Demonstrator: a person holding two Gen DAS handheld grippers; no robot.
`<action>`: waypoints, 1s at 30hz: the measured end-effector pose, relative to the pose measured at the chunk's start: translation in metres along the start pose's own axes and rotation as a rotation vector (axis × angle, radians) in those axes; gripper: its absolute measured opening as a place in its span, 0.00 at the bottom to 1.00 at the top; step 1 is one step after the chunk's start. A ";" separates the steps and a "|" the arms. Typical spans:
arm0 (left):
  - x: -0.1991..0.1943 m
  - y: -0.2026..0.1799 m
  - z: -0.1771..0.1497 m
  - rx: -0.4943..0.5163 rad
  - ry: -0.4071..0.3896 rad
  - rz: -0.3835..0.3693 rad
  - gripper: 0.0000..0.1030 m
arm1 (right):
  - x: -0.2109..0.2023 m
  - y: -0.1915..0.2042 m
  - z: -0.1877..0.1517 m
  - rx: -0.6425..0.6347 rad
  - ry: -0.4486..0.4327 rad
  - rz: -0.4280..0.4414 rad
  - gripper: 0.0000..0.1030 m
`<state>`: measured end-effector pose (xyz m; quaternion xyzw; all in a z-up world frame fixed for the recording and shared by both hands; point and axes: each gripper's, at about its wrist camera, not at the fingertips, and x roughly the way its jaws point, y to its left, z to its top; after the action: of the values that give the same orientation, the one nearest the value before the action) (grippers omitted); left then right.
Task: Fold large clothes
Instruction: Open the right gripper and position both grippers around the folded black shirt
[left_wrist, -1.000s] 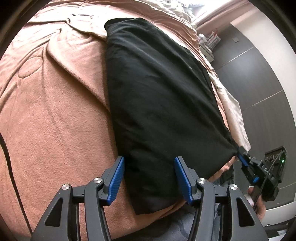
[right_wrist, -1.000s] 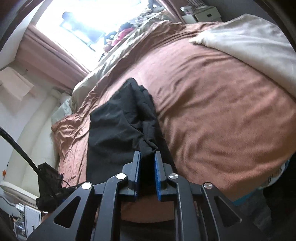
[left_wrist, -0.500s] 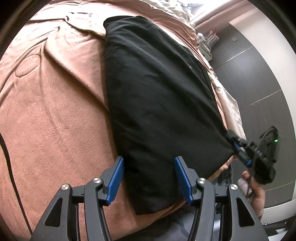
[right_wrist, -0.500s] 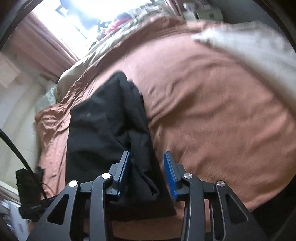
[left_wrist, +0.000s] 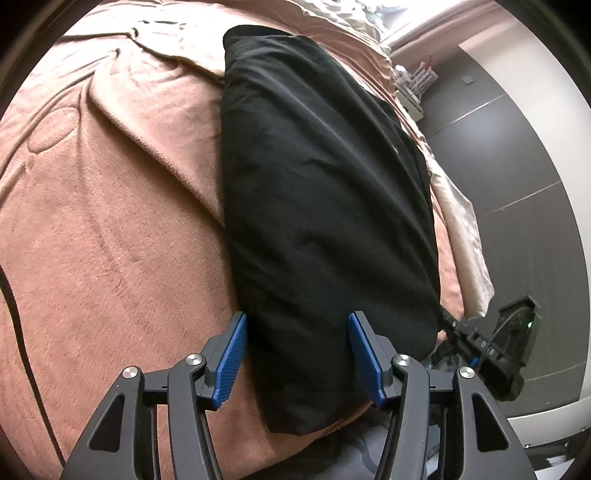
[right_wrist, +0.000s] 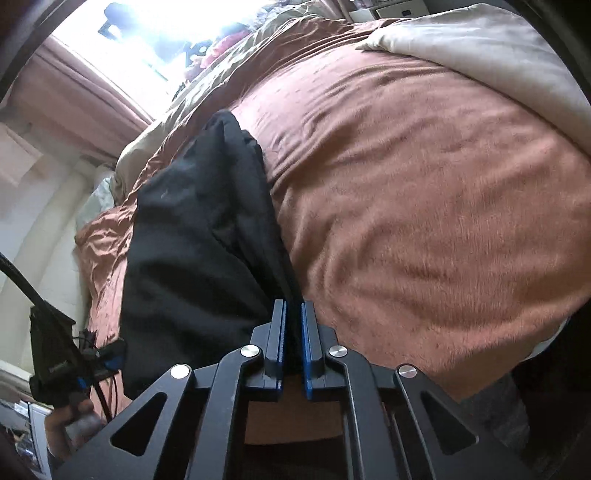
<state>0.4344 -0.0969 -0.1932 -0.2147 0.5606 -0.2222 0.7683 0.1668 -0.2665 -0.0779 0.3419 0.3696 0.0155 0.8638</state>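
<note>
A black garment (left_wrist: 325, 206) lies folded lengthwise on the pink-brown blanket (left_wrist: 110, 240) of a bed. My left gripper (left_wrist: 297, 354) stands open over its near end, blue pads apart, with the cloth passing beneath and between them. In the right wrist view the same garment (right_wrist: 199, 240) runs away from me, bunched along its right side. My right gripper (right_wrist: 293, 332) is shut on that near right edge, and black cloth is pinched between the pads. From the left wrist view the right gripper (left_wrist: 448, 325) holds the garment's right corner. The left gripper (right_wrist: 107, 358) shows at the lower left.
The blanket (right_wrist: 424, 221) spreads wide to the right. A cream quilt (right_wrist: 498, 55) lies at the far right. A bright window (right_wrist: 147, 40) and pink curtain are behind the bed. Dark wall panels (left_wrist: 517, 155) and a small shelf (left_wrist: 413, 85) stand beyond the bed's edge.
My right gripper opened, sank toward the garment's near edge and closed on it. The left gripper kept its place and its opening.
</note>
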 end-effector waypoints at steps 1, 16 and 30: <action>0.000 -0.001 0.000 0.003 0.000 0.004 0.55 | -0.002 0.001 0.001 0.002 -0.004 0.010 0.04; -0.019 0.011 0.034 -0.065 -0.051 -0.014 0.65 | -0.020 0.030 0.066 -0.139 -0.034 0.105 0.91; 0.001 0.018 0.115 -0.071 -0.093 0.009 0.73 | 0.094 0.037 0.147 -0.184 0.161 0.146 0.91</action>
<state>0.5464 -0.0735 -0.1727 -0.2493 0.5328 -0.1888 0.7863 0.3391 -0.2971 -0.0424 0.2851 0.4088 0.1394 0.8557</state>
